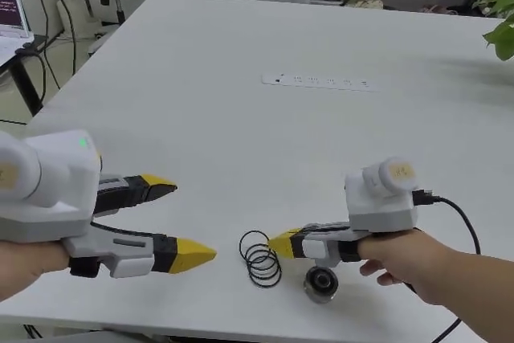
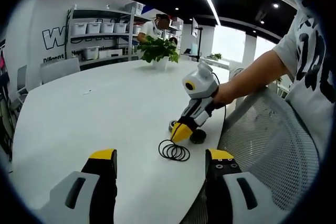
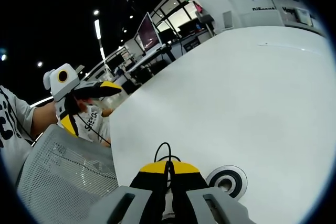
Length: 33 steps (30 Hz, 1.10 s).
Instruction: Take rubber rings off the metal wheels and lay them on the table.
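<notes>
A white table [image 1: 241, 134] is seen. Black rubber rings [image 1: 261, 259] and a metal wheel [image 1: 321, 283] are laid side by side near its near edge, and a power strip [image 1: 321, 81] is set toward the far edge.

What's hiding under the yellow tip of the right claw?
Black rubber rings lie on the white table there, a metal wheel beside them. The right claw covers part of one ring, so whether it pinches is unclear.

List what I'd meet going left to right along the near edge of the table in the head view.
left gripper → rubber rings → metal wheel → person's right hand
</notes>
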### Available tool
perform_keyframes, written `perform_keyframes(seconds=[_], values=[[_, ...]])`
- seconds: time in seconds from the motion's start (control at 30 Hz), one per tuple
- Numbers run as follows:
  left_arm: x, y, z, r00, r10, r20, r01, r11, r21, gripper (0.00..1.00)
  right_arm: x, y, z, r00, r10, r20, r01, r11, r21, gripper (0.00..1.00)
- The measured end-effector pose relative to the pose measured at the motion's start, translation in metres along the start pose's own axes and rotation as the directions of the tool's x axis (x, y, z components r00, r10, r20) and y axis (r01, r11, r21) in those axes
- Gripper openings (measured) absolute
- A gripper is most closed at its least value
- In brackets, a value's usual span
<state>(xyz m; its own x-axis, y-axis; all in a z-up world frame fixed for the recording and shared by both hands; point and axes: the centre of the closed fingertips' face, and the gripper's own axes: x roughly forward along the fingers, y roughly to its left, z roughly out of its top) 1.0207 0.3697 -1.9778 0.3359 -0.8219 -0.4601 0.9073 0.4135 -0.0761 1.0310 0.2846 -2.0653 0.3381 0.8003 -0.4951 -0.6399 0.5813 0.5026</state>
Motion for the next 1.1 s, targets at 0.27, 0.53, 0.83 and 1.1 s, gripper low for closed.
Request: perform_keyframes(seconds=[0.27,0.53,0.83,1.1], values=[[-0.0004,-0.0013,-0.0015,1.0,-0.001,-0.002,0.001,1.0,-0.006,0.66,-0.0014,-0.002,-0.0014,0.9999,-0.014,-0.003,0.014,1.0,0.004,0.0],[-0.0012,-0.0034,-0.0039,1.0,-0.002,-0.004,0.002,1.0,-0.015,0.65,-0.0014,-0.0051,-0.0052,0.9995,-0.028,-0.013,0.028,1.0,-0.002,0.0],[-0.0023,-0.0027,-0.0061,1.0,0.003,-0.008,-0.003,1.0,-0.021,0.65,-0.0011,-0.0064,-0.0044,0.9994,-0.033,-0.011,0.033,0.999,-0.004,0.0],[-0.0005,-0.0053,-0.0069,0.9999,-0.001,-0.011,0.001,1.0,-0.026,0.65,-0.0013,-0.0075,-0.0053,0.9992,-0.036,-0.015,0.036,0.999,-0.011,0.0]])
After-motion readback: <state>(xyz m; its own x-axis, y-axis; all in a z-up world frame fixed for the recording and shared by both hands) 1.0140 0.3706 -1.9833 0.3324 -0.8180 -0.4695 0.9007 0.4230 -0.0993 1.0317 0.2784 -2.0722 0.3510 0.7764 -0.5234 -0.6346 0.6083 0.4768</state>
